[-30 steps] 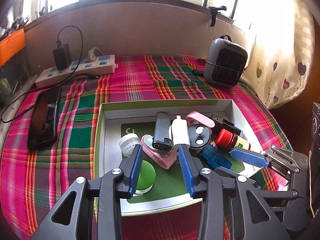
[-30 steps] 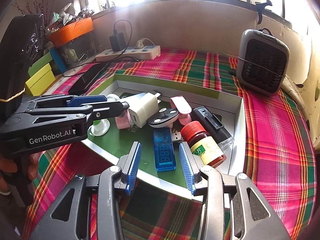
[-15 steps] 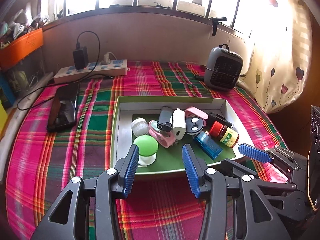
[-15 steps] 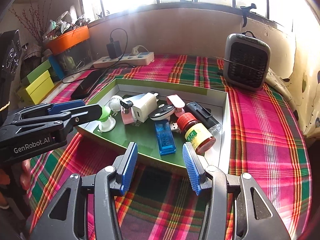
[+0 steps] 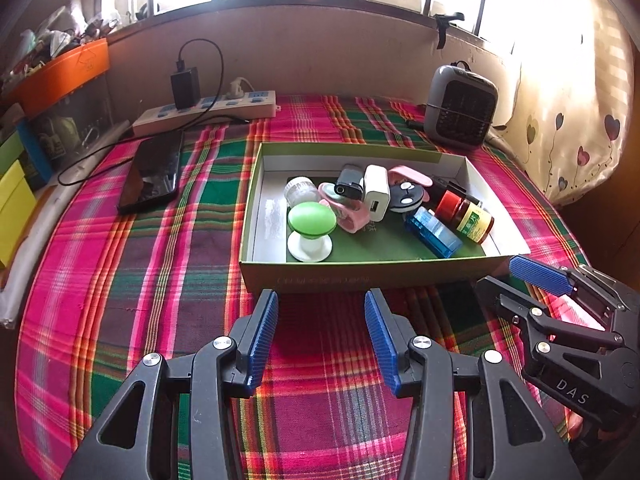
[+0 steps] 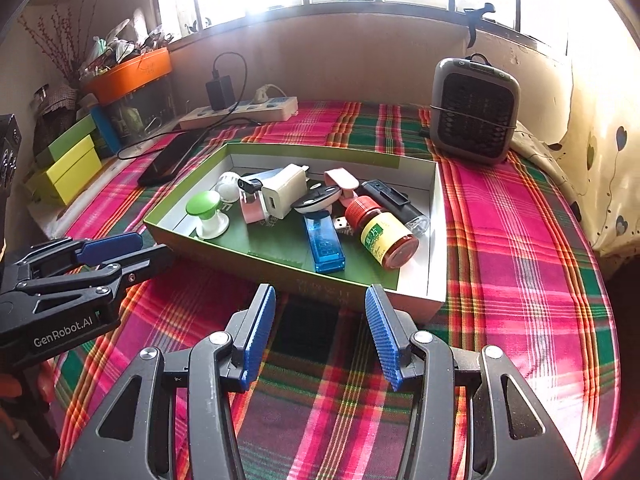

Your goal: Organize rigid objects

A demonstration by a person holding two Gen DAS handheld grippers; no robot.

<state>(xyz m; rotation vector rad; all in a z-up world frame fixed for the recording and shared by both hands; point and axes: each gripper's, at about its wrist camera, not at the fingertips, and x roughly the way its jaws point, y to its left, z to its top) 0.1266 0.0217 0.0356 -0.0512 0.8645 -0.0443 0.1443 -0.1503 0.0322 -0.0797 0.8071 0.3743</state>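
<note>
A shallow green box [image 5: 360,276] on the plaid cloth holds several small items: a green-topped white knob [image 5: 310,220], a white charger [image 5: 376,196], a blue USB stick [image 5: 434,232], a red-capped bottle [image 5: 466,214] lying on its side, a black lighter [image 5: 349,184] and a pink piece [image 5: 348,216]. My left gripper [image 5: 319,300] is open just short of the box's near wall, with only cloth between its fingers. The right gripper [image 6: 320,292] is also open and holds nothing, facing the box [image 6: 280,272] near its right corner. Each gripper shows at the edge of the other's view.
A black phone [image 5: 154,172] lies left of the box, with a power strip [image 5: 208,110] and plugged-in charger behind it. A grey heater [image 5: 460,106] stands at the back right. Yellow and green cartons [image 6: 68,164] and an orange tray [image 6: 128,72] line the left edge.
Both grippers have drawn back from over the box to the cloth in front of it, and their jaws have spread wider. The items in the box have not moved.
</note>
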